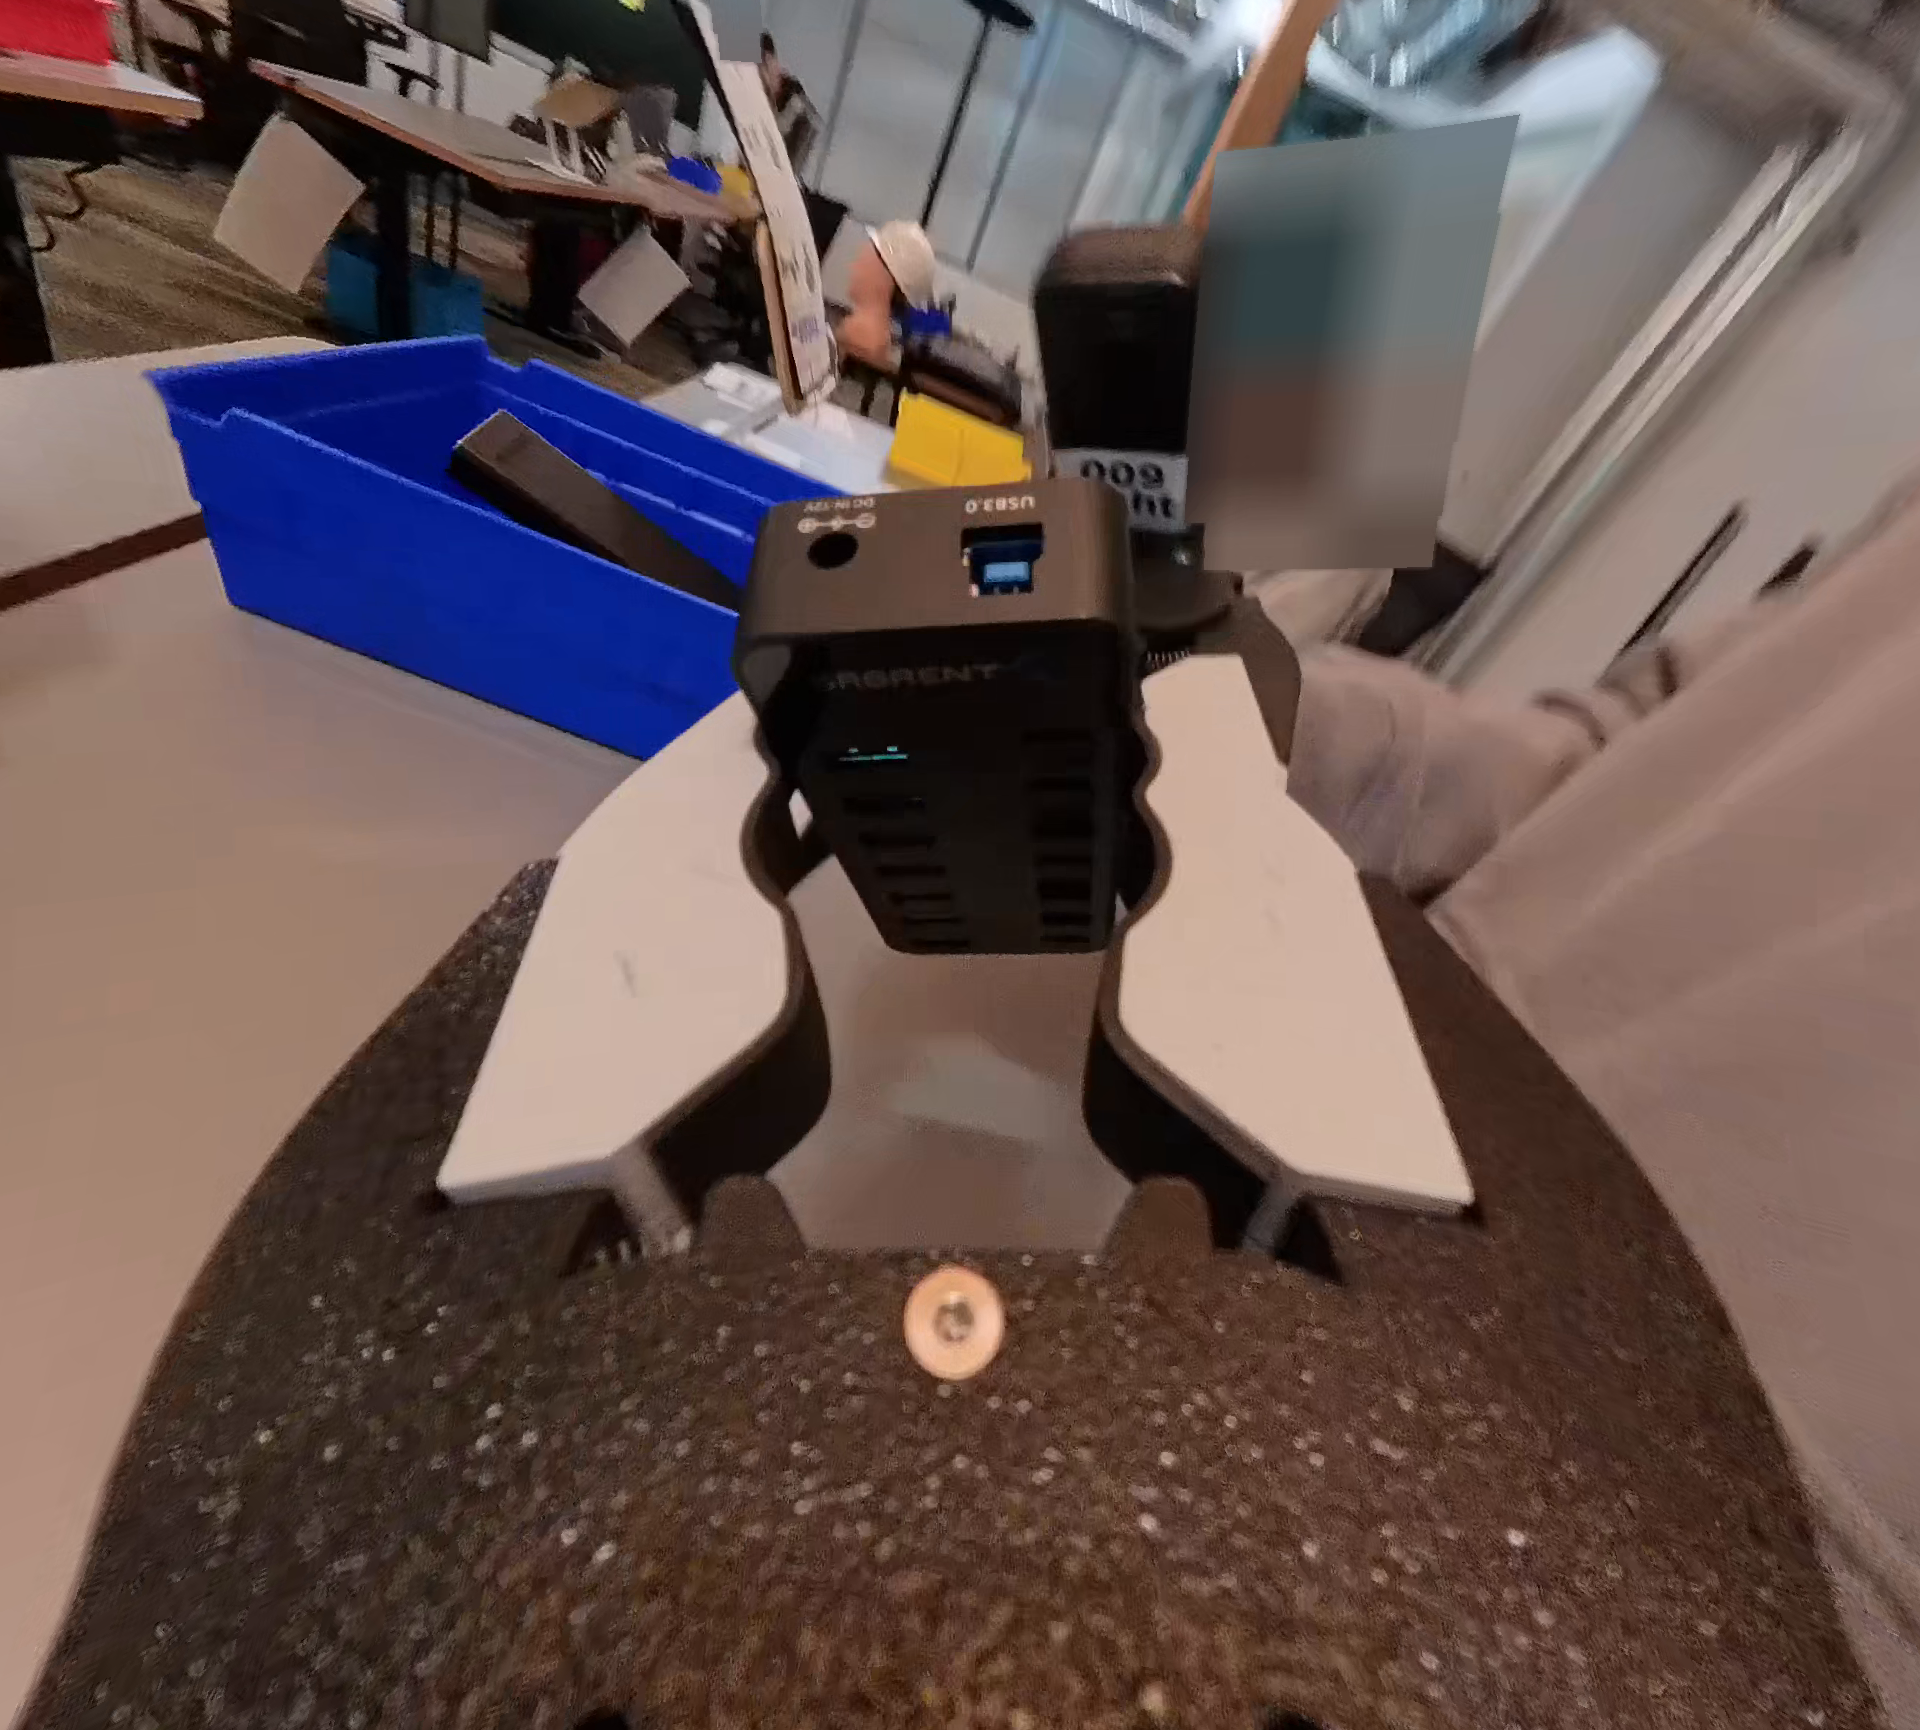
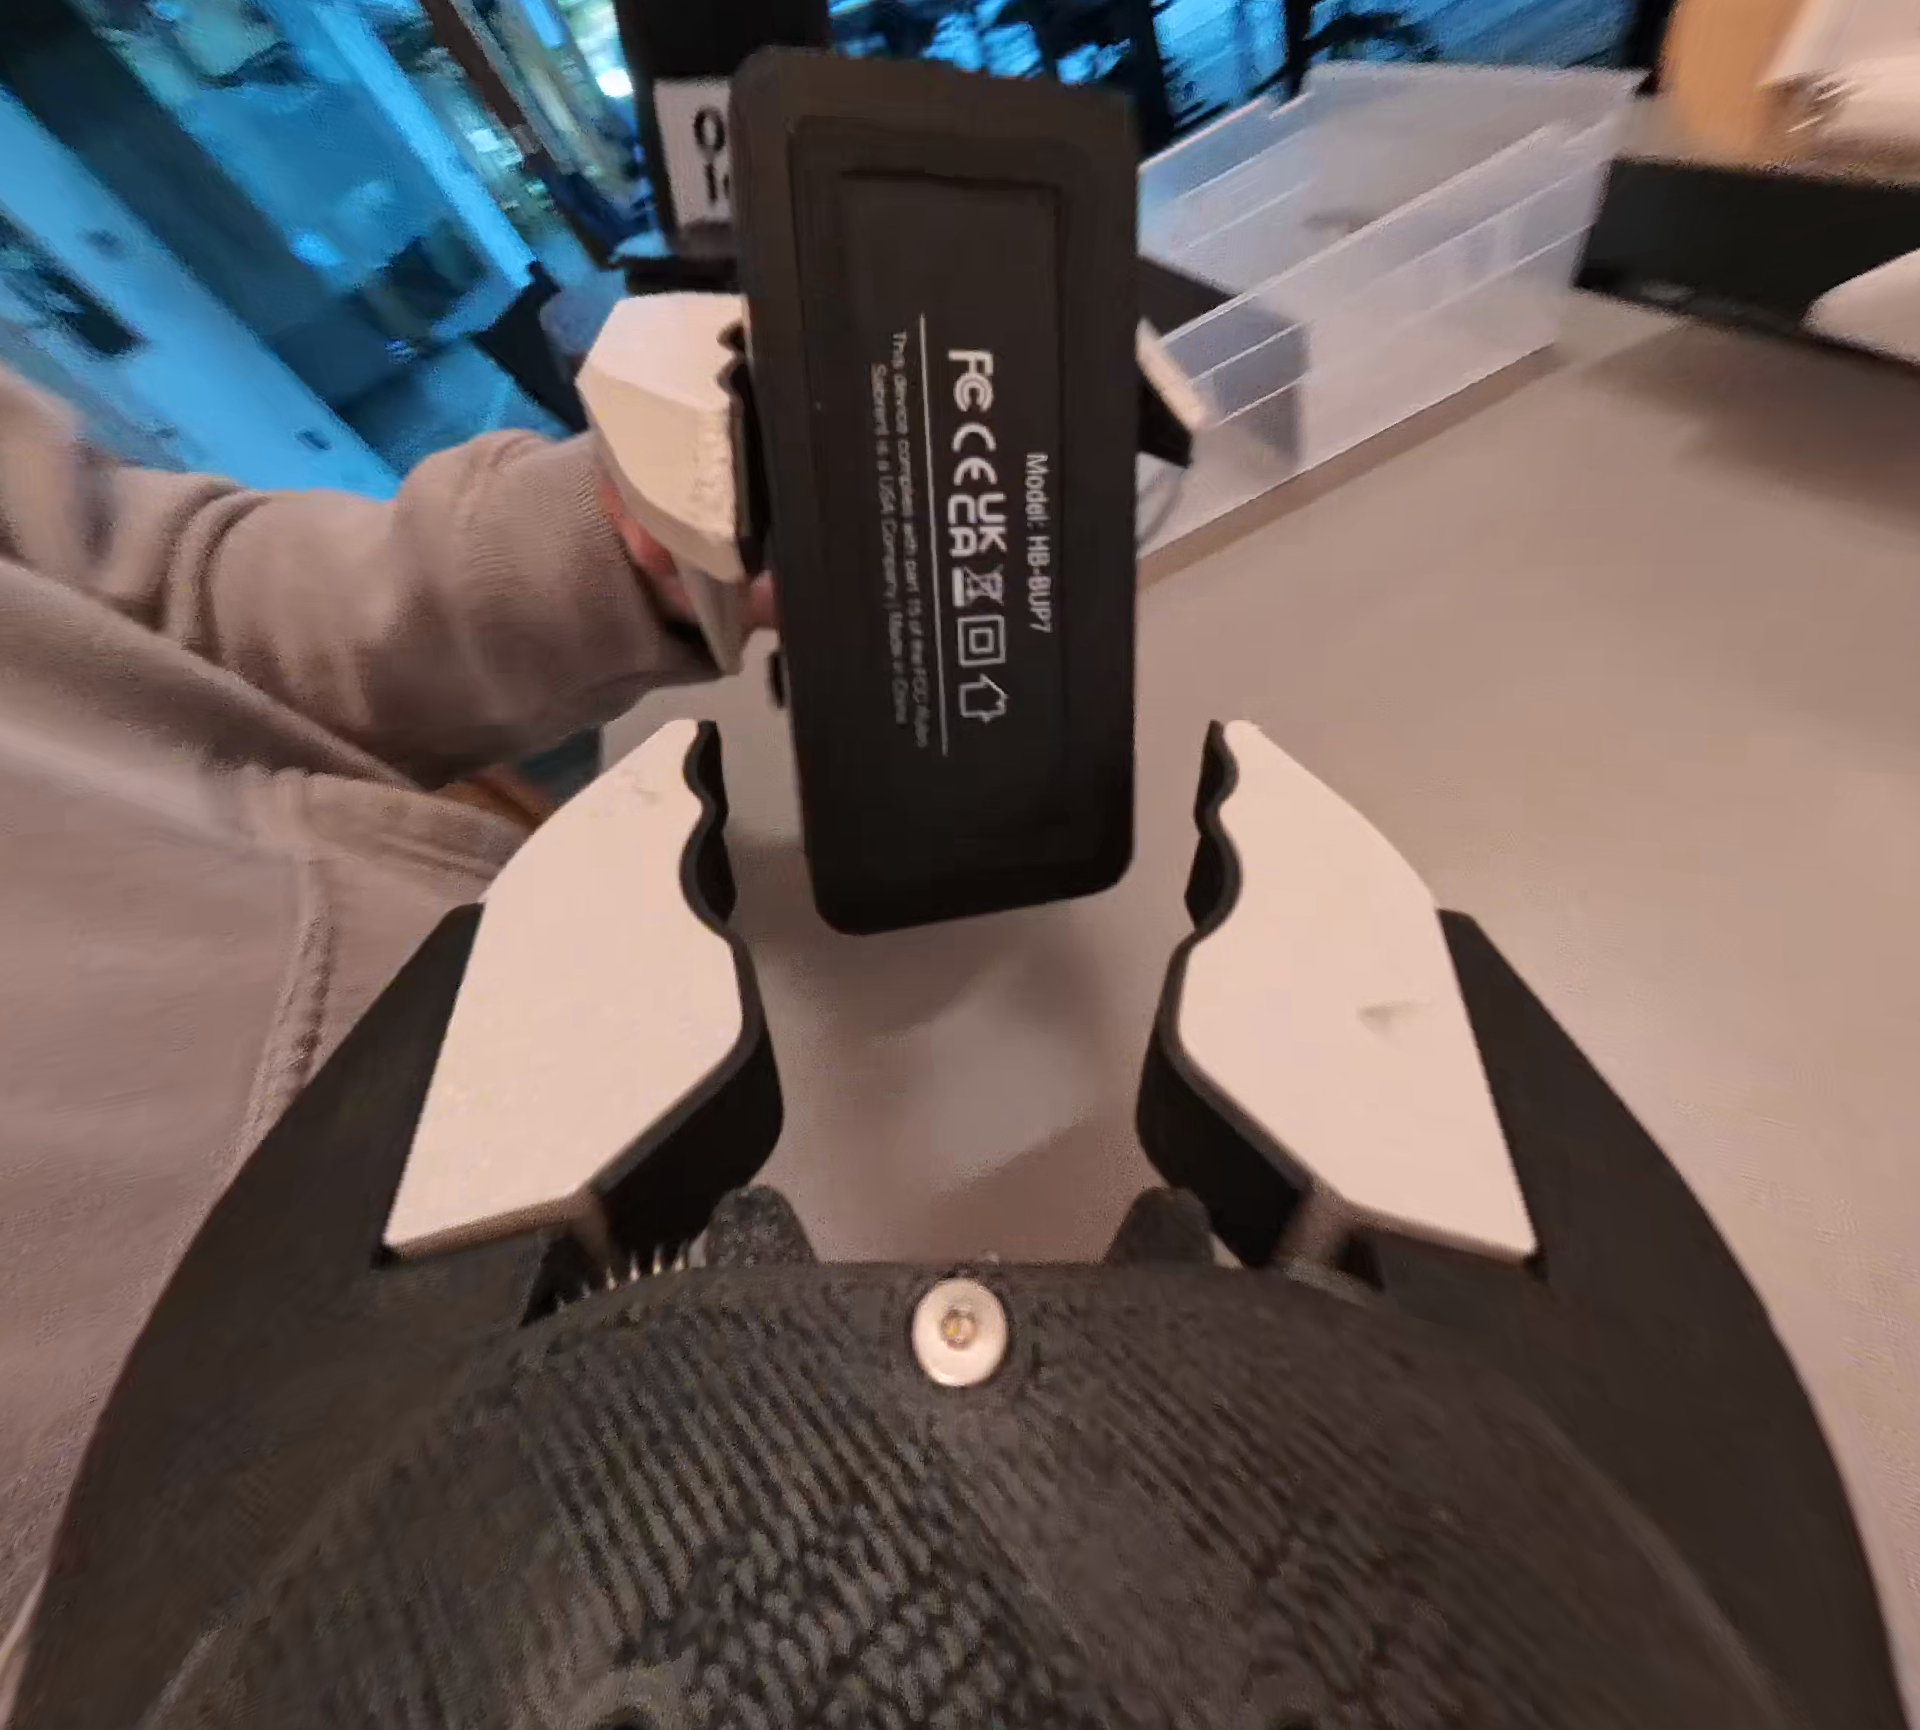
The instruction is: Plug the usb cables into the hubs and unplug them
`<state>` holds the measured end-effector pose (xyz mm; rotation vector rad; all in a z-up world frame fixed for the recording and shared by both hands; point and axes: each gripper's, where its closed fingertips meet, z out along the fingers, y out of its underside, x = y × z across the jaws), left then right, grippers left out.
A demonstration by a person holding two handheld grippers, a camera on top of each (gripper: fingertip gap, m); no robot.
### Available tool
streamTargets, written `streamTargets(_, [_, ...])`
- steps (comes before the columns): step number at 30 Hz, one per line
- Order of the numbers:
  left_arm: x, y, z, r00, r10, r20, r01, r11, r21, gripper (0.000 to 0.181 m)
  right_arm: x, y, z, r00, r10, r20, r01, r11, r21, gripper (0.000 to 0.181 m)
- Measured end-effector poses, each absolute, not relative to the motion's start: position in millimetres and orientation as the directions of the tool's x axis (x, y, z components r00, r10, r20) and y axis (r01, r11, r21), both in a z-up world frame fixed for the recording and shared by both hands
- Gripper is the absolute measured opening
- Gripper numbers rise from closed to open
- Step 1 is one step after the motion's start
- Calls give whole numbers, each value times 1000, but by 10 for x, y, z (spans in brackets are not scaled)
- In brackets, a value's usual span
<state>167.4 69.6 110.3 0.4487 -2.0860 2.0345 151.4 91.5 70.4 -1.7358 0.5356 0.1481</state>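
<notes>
My left gripper [image 1: 951,745] is shut on a black USB hub [image 1: 966,807] and holds it above the table, with the blue port end pointing away. In the right wrist view the same hub [image 2: 935,485] shows its labelled underside, clamped between the left gripper's white fingers [image 2: 665,454]. My right gripper [image 2: 961,766] is open, with the hub's near end between its fingertips and a gap on each side. No USB cable is visible.
A blue bin [image 1: 343,527] on the grey table [image 1: 208,849] holds another black hub [image 1: 582,506]. A clear plastic bin [image 2: 1403,246] stands at the far right. A person's beige sleeve [image 2: 312,589] is at the left. Yellow bins [image 1: 956,444] stand farther off.
</notes>
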Motion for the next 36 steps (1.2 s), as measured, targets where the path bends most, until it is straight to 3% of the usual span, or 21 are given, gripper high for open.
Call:
streamTargets(3, [1570,665,1013,-971,-21,240,-240,139,-961,59,1422,1000,677,908,-209,-362,-399,-179,-899,79])
streamTargets(4, [1531,658,1004,-974,2,225,-222,158,-962,59,1450,1005,644,915,-237,-327,-376,-203,-904,64])
streamTargets(5, [1509,654,995,-977,12,213,-208,173,-963,59,1437,1016,623,927,-233,-294,-346,-229,-910,61])
streamTargets(9, [1509,675,1033,-976,-8,218,-215,199,-956,60,1446,1006,637,934,-238,-265,-316,-211,-925,61])
streamTargets(12, [1577,709,1159,-968,-60,245,-252,175,-952,72,1508,959,640,927,-290,-240,-304,-200,-931,60])
streamTargets(20, [1460,673,1018,-994,-30,105,-109,373,-921,61,1383,1066,497,946,-241,-216,-285,-301,-910,60])
streamTargets(26, [1480,687,1019,-993,-10,120,-117,332,-936,59,1446,1107,613,945,-250,-212,-266,-207,-941,61])
streamTargets(36, [1393,589,1047,-995,64,76,-56,272,-961,58,1397,1212,531,956,-202,-211,-261,-266,-928,71])
